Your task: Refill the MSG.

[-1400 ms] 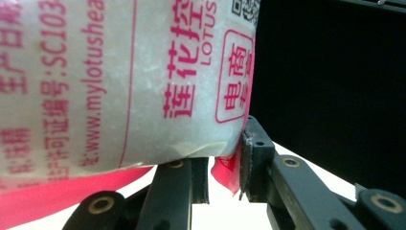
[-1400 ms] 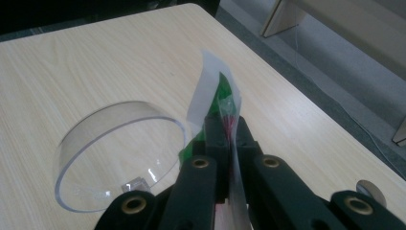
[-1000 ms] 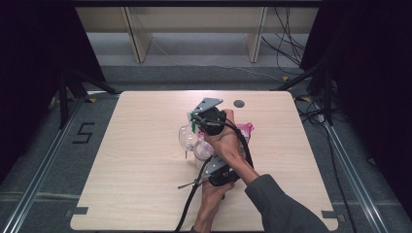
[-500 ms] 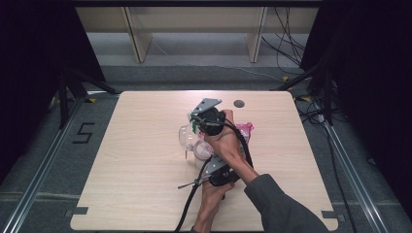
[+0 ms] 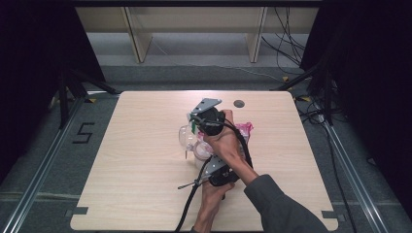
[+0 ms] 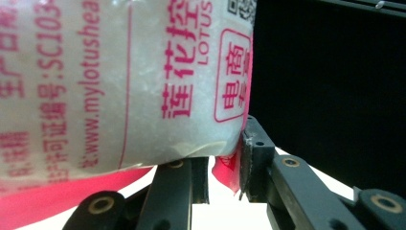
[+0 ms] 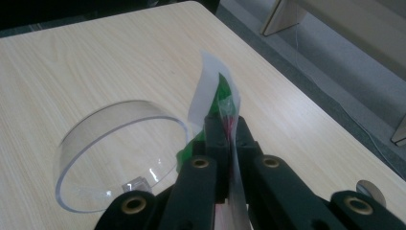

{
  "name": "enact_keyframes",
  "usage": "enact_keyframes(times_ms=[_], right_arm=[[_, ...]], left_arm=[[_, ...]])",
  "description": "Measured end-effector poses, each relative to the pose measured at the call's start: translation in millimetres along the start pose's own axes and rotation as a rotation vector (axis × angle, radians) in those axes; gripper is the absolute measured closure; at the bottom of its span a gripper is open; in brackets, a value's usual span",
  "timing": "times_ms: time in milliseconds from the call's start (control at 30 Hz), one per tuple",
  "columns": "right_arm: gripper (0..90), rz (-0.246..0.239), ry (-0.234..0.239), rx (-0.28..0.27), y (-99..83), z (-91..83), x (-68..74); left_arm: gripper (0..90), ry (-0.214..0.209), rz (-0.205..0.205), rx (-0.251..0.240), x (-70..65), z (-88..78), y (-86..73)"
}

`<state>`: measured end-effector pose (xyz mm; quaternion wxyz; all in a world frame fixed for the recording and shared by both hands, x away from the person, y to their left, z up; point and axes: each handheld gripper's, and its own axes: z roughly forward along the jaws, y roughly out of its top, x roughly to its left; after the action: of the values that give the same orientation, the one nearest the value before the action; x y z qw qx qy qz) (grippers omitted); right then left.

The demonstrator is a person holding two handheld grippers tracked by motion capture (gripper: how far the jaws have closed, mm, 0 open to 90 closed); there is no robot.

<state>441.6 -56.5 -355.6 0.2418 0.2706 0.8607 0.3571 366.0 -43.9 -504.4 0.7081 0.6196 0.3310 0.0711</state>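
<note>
A bag of white grains with pink print (image 6: 119, 81) hangs between my two grippers over the middle of the table; its pink part (image 5: 244, 129) shows beside the hands. My left gripper (image 6: 225, 167) (image 5: 208, 159) is shut on the bag's pink lower edge. My right gripper (image 7: 226, 128) (image 5: 195, 127), farther from the person, is shut on a thin clear, white and green edge of the bag (image 7: 210, 81). A clear round container (image 7: 125, 111) (image 5: 185, 136) stands open on the table just left of the right gripper's jaws.
The wooden table (image 5: 145, 160) has bare room on its left and right sides. A dark round hole (image 5: 238, 103) (image 7: 367, 189) lies near the far edge. The left gripper's black cable (image 5: 187, 208) trails toward the front edge. Shelf legs (image 5: 138, 41) stand beyond the table.
</note>
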Motion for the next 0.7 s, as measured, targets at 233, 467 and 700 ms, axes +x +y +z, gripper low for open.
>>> enact_keyframes(times_ms=[233,467,700], right_arm=[[90.0,0.002,-0.004,-0.003,0.0,0.6,0.4],[90.0,-0.001,0.001,0.012,-0.5,-0.5,0.3],[90.0,0.005,-0.001,-0.008,-0.2,-0.9,-0.2]], left_arm=[[75.9,0.002,0.004,0.005,1.4,-1.2,0.1],[75.9,0.001,0.008,0.005,0.4,0.2,0.6],[75.9,0.002,0.012,0.003,0.8,-0.6,1.6]])
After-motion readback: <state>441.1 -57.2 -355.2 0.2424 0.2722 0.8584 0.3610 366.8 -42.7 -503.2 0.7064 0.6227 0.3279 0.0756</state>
